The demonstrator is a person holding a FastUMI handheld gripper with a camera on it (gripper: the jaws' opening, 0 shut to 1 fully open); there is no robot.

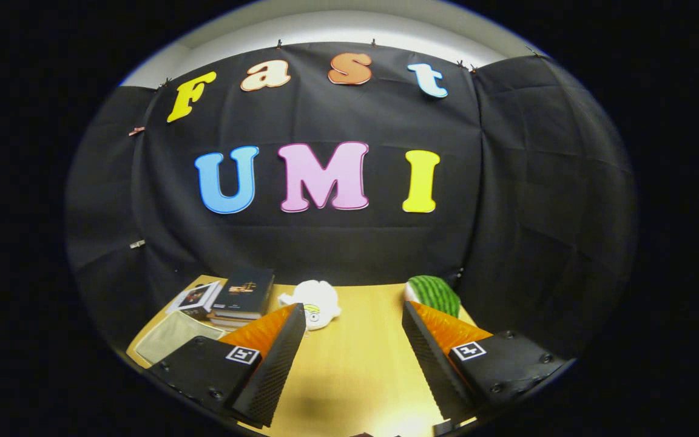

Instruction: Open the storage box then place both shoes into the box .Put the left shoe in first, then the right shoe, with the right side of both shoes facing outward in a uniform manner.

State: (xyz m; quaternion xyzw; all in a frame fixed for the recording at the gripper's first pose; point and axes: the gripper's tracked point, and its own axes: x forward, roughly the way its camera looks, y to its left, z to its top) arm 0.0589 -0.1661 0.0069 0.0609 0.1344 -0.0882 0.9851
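My hand-held gripper hangs above the worktop, fingers spread apart on nothing. The clear storage box sits at the worktop's left edge, beside stacked books.

stack of books, white plush toy, green striped watermelon-like thing, on a wooden table

The gripper is hovering level above the table, its two fingers spread wide apart, gripping nothing between them.
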